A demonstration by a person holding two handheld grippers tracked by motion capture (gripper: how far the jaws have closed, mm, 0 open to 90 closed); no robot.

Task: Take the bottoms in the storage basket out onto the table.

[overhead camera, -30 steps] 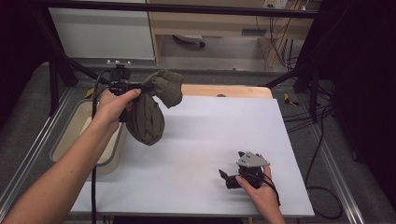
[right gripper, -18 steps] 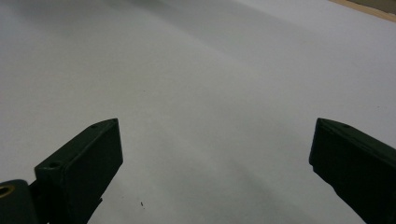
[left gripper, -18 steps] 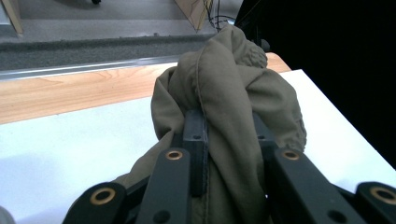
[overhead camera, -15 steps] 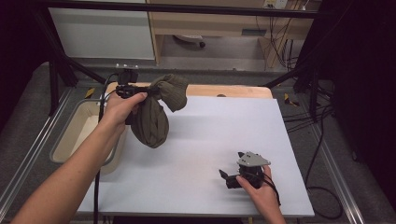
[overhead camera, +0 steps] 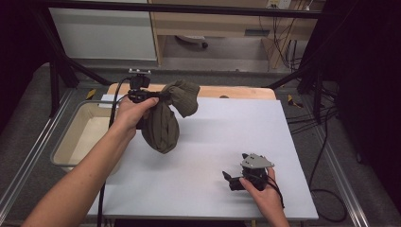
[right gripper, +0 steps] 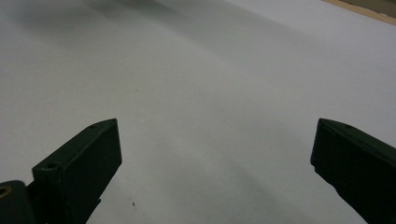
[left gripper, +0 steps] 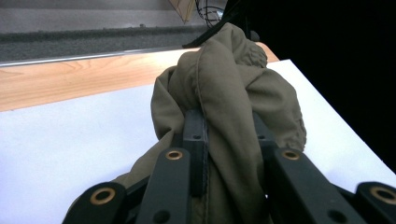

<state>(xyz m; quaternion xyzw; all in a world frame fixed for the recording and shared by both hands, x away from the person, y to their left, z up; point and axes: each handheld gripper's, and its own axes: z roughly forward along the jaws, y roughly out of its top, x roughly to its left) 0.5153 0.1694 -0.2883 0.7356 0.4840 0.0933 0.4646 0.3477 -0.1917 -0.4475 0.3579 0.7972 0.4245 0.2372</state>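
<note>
Now your left gripper fingers clamped olive cloth bundle, bunched fabric wedged between them, rest hanging above white surface. Your right gripper fingers stood wide, empty, low over surface.

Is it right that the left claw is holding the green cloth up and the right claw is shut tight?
Not quite. The right claw is open, its jaws wide apart over the white table in the right gripper view. The left claw does hold up the green cloth.

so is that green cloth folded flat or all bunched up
Bunched up: the olive cloth hangs in a crumpled wad from the left gripper, above the white table.
</note>
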